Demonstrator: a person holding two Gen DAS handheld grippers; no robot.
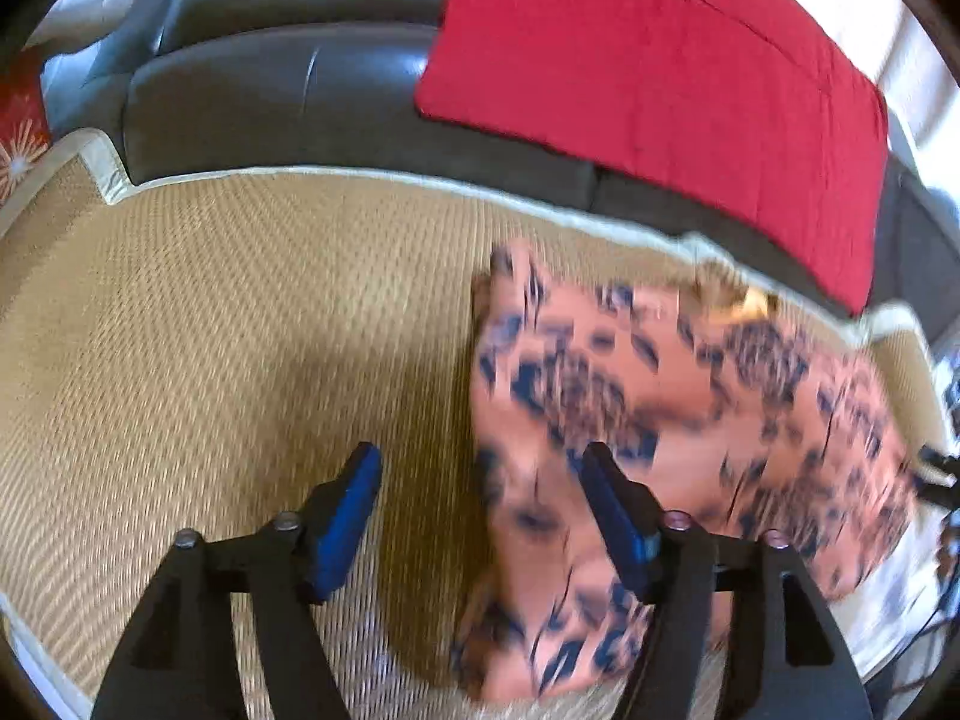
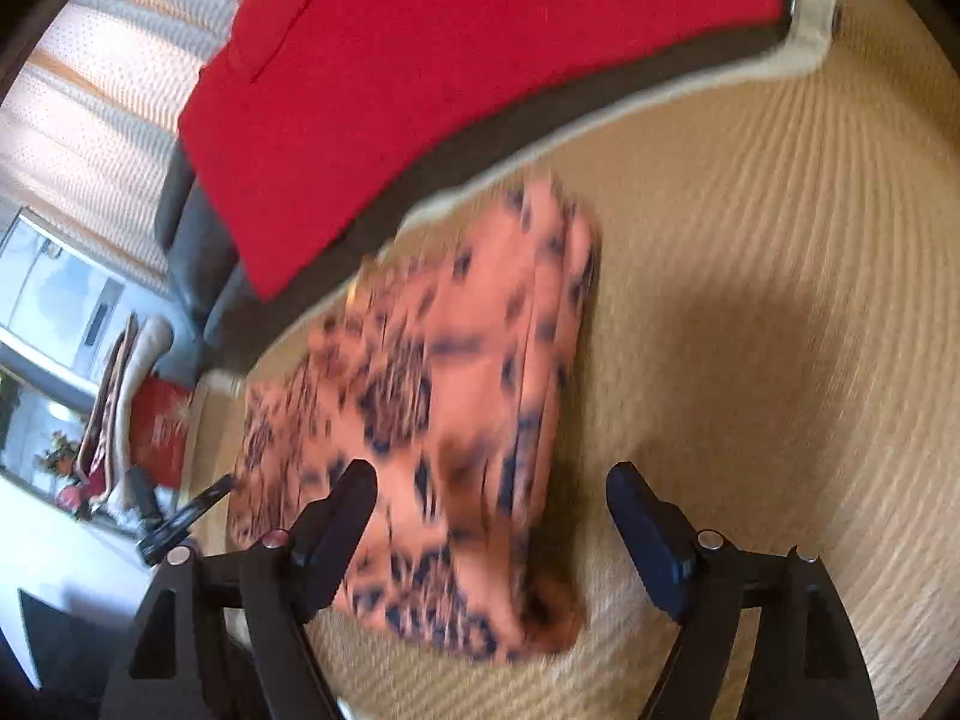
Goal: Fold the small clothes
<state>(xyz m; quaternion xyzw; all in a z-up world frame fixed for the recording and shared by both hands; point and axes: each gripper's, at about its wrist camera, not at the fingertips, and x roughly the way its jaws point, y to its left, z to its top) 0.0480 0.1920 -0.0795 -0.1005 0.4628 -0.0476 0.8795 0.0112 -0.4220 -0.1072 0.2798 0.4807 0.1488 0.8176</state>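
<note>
my left gripper spread apart above the mat, gripping nothing, folded orange garment lying on the mat near the sofa, my right gripper spread apart over it, empty

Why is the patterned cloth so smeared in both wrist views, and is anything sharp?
Left wrist view: motion blur streaks the orange patterned cloth and woven mat; the left hand-held gripper stays sharp, and fisheye bends the mat's edge. Right wrist view: same smear on the cloth, right hand-held gripper crisp, a soft shadow on the mat beside the cloth, bright washed-out curtains at left.
</note>
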